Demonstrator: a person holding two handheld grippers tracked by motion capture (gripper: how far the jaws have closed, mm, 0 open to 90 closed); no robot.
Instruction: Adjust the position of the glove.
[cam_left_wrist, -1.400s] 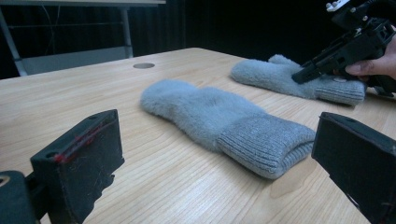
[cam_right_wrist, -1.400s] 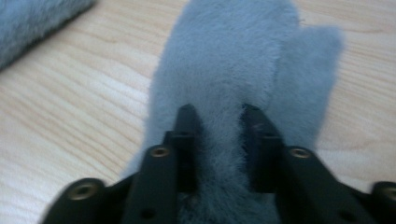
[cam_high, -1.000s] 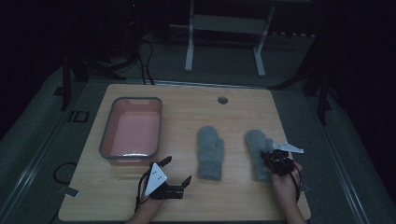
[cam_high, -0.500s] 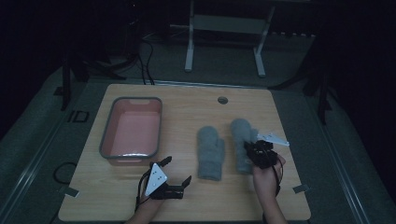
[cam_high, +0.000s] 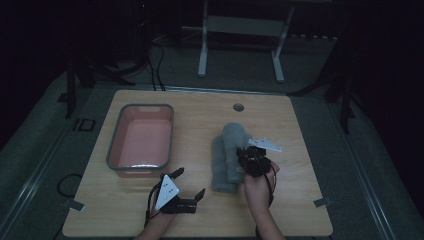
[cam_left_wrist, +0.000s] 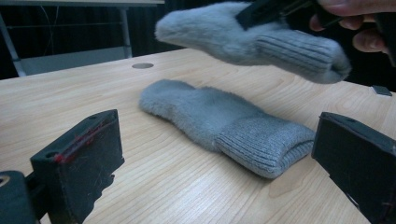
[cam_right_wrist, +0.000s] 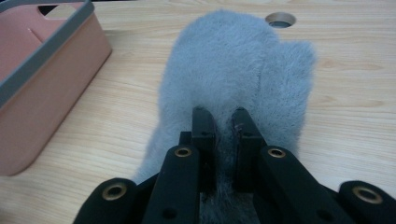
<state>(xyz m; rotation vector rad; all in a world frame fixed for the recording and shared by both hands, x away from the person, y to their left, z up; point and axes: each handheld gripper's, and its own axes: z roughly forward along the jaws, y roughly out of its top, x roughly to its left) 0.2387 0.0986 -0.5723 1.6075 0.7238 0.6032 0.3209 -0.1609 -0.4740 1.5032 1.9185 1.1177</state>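
Right gripper view: right gripper (cam_right_wrist: 219, 116) pinches the fluffy mitten (cam_right_wrist: 233, 70) mid-frame, soft and light, floppy; left gripper (cam_left_wrist: 219, 154) gapes empty.

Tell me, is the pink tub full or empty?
Empty. In the high view the pink tub shows only its bare pink floor; both grey mittens are outside it, to its right.

— Item one, what my right gripper (cam_right_wrist: 223, 122) pinches?
— Mitten (cam_right_wrist: 233, 70): pale blue-grey fleece, ribbed cuff in the same grey. My jaws: matt black, brass-coloured rivets.

— Item two?
— Second mitten (cam_left_wrist: 224, 121), same grey, same ribbed cuff.

— Item three?
— Tub (cam_high: 116, 150): salmon pink inside and out, dark grey rim.

— Surface?
— Table (cam_high: 300, 125): light wood grain, one round grey-ringed hole.

— Left gripper (cam_left_wrist: 219, 163)?
— Black, red scuffs on one pad, white plate on top.
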